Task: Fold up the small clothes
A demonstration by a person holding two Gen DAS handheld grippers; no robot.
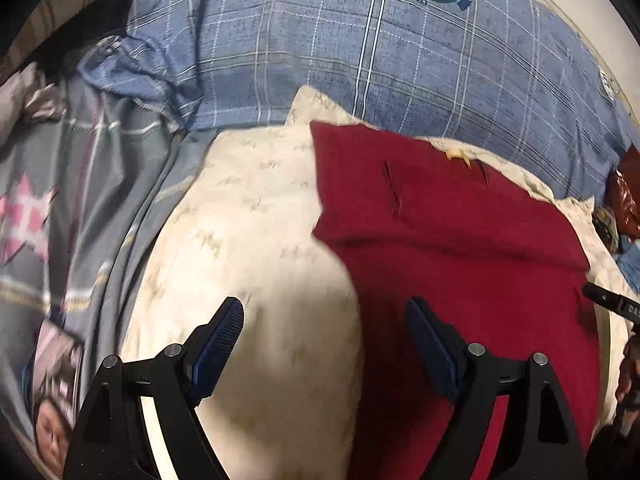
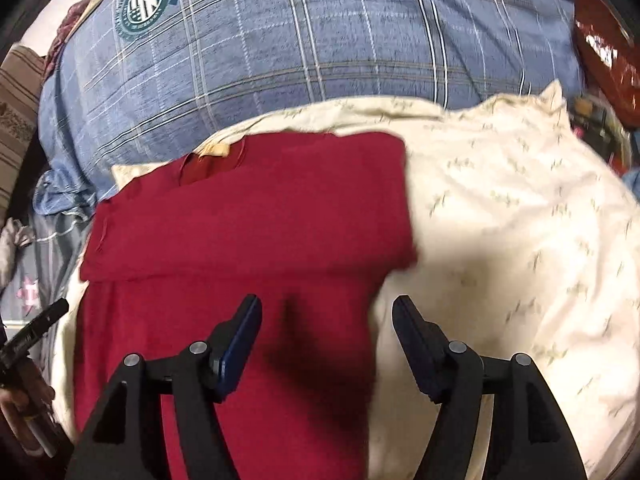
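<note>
A dark red garment (image 1: 460, 248) lies on a cream cloth (image 1: 248, 240), its far part folded over toward me. It also shows in the right wrist view (image 2: 256, 220) on the same cream cloth (image 2: 520, 220). My left gripper (image 1: 326, 320) is open and empty above the garment's left edge. My right gripper (image 2: 328, 318) is open and empty above the garment's right edge. The tip of the right gripper (image 1: 612, 304) shows at the right of the left wrist view, and the left gripper (image 2: 32, 336) at the left of the right wrist view.
A blue plaid pillow (image 1: 360, 48) with a round green emblem lies behind the cloth, also in the right wrist view (image 2: 320, 40). Grey patterned bedding (image 1: 80, 200) lies to the left. A shiny red object (image 2: 604, 48) sits at the far right.
</note>
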